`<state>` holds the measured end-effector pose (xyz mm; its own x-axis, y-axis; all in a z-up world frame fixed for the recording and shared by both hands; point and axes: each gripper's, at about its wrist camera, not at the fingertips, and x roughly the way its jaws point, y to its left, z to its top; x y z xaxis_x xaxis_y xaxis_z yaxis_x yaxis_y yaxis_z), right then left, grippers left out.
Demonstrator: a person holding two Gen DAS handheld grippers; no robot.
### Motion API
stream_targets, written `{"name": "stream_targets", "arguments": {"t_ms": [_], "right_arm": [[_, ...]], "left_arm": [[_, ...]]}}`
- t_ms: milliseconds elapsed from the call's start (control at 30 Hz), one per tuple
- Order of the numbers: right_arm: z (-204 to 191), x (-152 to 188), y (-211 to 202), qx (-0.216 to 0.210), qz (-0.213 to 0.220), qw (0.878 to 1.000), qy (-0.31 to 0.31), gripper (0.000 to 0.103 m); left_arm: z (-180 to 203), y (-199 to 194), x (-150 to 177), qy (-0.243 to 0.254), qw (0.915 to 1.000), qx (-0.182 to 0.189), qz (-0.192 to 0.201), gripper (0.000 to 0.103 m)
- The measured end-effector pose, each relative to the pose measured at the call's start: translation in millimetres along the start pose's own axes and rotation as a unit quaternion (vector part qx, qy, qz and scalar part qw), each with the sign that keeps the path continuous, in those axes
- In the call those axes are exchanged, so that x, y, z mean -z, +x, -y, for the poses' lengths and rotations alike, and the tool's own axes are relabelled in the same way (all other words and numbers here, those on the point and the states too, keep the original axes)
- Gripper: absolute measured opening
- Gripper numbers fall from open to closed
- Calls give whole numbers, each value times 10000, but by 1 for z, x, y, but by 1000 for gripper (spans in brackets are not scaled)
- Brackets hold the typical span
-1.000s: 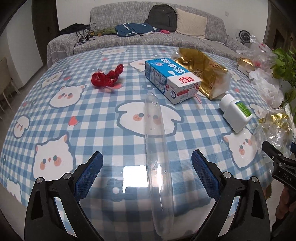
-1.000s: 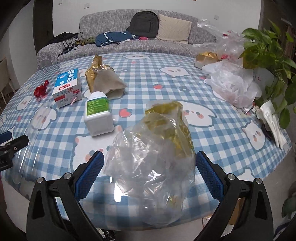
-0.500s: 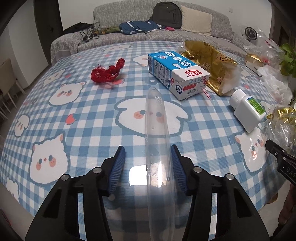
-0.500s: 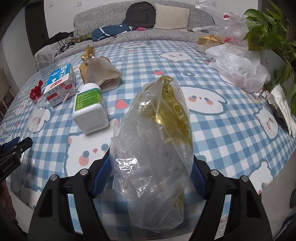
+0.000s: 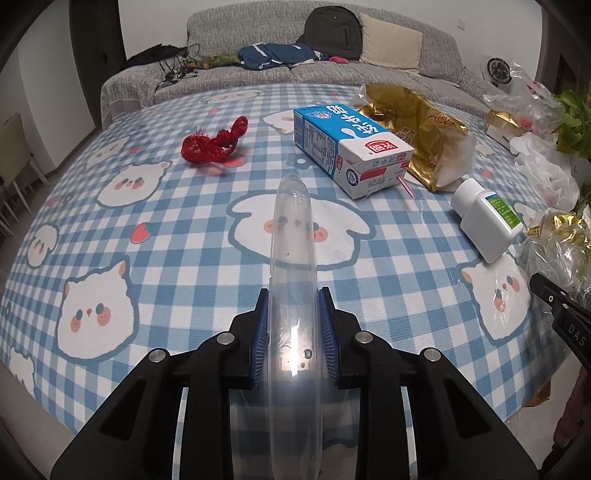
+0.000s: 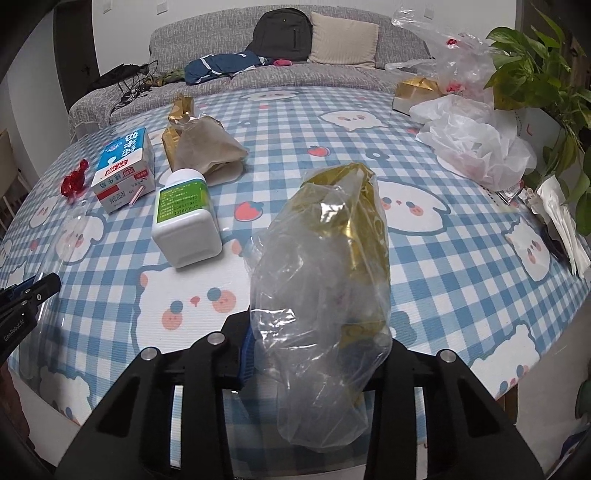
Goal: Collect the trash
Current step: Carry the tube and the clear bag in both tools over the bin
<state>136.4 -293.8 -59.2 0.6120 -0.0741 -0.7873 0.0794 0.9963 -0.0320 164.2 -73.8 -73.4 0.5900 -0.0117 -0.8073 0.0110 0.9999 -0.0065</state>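
My left gripper point(image 5: 293, 325) is shut on a long clear plastic tube point(image 5: 291, 236) that lies lengthwise over the checked tablecloth point(image 5: 147, 280). My right gripper point(image 6: 314, 347) is shut on a crumpled clear plastic bag with gold foil inside point(image 6: 325, 258); the bag hides its right finger. A blue and white milk carton point(image 5: 347, 147), a white pill bottle point(image 5: 487, 225), a gold foil bag point(image 5: 424, 133) and a red scrap point(image 5: 214, 144) lie on the table. The right gripper's tip shows at the right edge of the left wrist view point(image 5: 561, 314).
White plastic bags point(image 6: 476, 144), a gold box point(image 6: 417, 92) and a potted plant point(image 6: 543, 74) stand at the table's right side. A grey sofa with a backpack point(image 5: 332, 26) and clothes is behind the table. The table's front edge is just under both grippers.
Both grippers went from wide open to shut: the left closed on the clear tube, the right closed on the plastic bag. Both views moved slightly closer to the table.
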Motion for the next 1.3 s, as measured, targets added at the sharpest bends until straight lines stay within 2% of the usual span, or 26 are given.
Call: {"name": "stream_targets", "arguments": {"t_ms": [500,1300], "right_arm": [[-1,5,-28,-71,140,9999,-4,34],[-20,41,-70,-132,245,9994,-227,34]], "left_arm": [[-6,-23,10,-33,9999,38,90,25],[-10,-67,42,-73,9998,17,171,25]]}}
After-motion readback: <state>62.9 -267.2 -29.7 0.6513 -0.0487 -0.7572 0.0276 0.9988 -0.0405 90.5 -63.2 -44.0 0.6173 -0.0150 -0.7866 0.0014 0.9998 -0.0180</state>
